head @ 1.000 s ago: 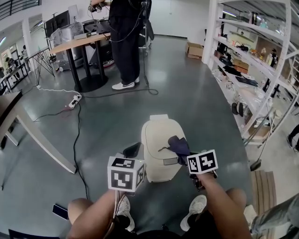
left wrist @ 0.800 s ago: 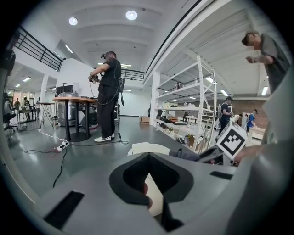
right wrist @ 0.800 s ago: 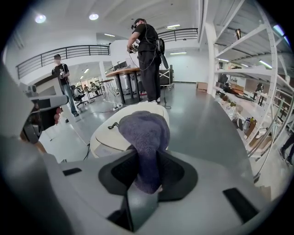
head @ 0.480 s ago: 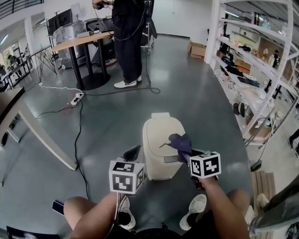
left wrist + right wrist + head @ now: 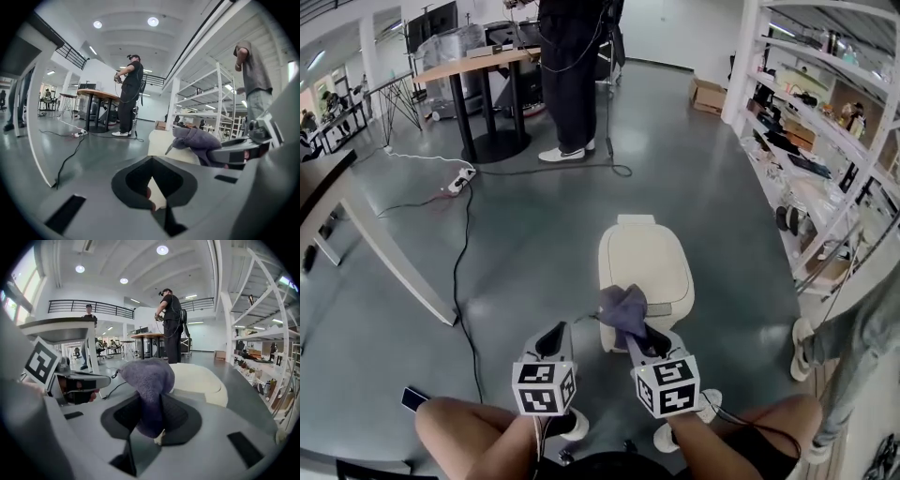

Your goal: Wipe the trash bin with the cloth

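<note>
A cream trash bin with a closed lid stands on the grey floor just ahead of my knees. A purple cloth hangs bunched over the bin's near left edge, and my right gripper is shut on it from the near side. In the right gripper view the cloth fills the jaws, with the bin behind it. My left gripper hovers left of the bin, shut, with nothing in it. In the left gripper view the bin and the cloth lie ahead to the right.
A black cable runs over the floor at left, next to a slanted table leg. A person stands at a far table. Shelving lines the right side, with another person near it. A phone lies by my left knee.
The right gripper has drawn the cloth from the right part of the lid toward the bin's near left edge. The left gripper has stayed beside the bin.
</note>
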The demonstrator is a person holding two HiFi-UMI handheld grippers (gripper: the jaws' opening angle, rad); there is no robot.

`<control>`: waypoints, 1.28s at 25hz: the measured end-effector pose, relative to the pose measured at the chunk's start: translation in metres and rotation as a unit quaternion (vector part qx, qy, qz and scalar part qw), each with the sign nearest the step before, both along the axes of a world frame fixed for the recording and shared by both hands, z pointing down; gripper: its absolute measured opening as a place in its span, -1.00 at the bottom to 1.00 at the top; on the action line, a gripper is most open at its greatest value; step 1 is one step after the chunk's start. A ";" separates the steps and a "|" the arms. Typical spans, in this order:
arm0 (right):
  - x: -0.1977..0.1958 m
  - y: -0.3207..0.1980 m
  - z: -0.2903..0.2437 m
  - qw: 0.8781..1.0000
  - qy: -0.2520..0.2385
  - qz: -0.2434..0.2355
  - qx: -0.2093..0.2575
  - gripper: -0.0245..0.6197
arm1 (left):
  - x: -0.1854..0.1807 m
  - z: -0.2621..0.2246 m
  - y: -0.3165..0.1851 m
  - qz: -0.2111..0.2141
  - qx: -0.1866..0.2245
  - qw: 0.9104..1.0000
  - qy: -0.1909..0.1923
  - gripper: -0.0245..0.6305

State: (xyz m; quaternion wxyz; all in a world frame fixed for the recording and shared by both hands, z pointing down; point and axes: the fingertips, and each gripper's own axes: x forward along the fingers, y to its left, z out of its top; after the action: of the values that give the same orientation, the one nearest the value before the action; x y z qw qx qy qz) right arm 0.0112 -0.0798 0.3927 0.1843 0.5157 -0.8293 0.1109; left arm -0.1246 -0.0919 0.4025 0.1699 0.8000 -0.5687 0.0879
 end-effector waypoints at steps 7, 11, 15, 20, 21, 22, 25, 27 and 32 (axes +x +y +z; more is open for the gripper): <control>-0.047 0.015 0.054 1.000 0.013 -0.007 -0.016 -0.59 | -0.033 0.013 -0.001 -0.030 -0.021 0.999 -0.007 -0.93; -0.048 0.012 0.078 0.999 0.022 -0.001 -0.026 -0.59 | -0.028 0.015 -0.001 -0.021 -0.006 0.999 -0.025 -0.93; -0.038 0.009 0.083 0.999 0.018 0.018 -0.020 -0.59 | -0.022 0.023 0.003 -0.011 -0.007 0.999 -0.032 -0.93; -0.023 0.008 0.085 0.999 0.017 0.034 -0.015 -0.59 | -0.012 0.031 0.001 0.001 -0.009 0.999 -0.043 -0.93; -0.018 0.008 0.087 0.999 0.017 0.038 -0.015 -0.59 | -0.008 0.033 0.001 0.004 -0.009 0.999 -0.045 -0.93; -0.012 0.008 0.088 0.999 0.017 0.043 -0.016 -0.59 | -0.004 0.035 0.001 0.008 -0.010 0.999 -0.046 -0.93; 0.003 0.006 0.091 0.998 0.019 0.056 -0.015 -0.59 | 0.006 0.040 0.001 0.019 -0.011 0.998 -0.051 -0.93; 0.012 0.005 0.092 0.998 0.018 0.064 -0.016 -0.59 | 0.011 0.043 0.001 0.025 -0.013 0.998 -0.053 -0.93; 0.040 0.003 0.092 0.995 0.015 0.093 -0.019 -0.59 | 0.028 0.043 0.000 0.041 -0.015 0.998 -0.054 -0.93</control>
State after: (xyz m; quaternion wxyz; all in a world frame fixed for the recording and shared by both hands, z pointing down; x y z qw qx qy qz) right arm 0.0517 -0.0772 0.4850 0.1955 0.5888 -0.7725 0.1357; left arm -0.0964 -0.0919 0.4460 0.1471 0.8141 -0.5426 0.1459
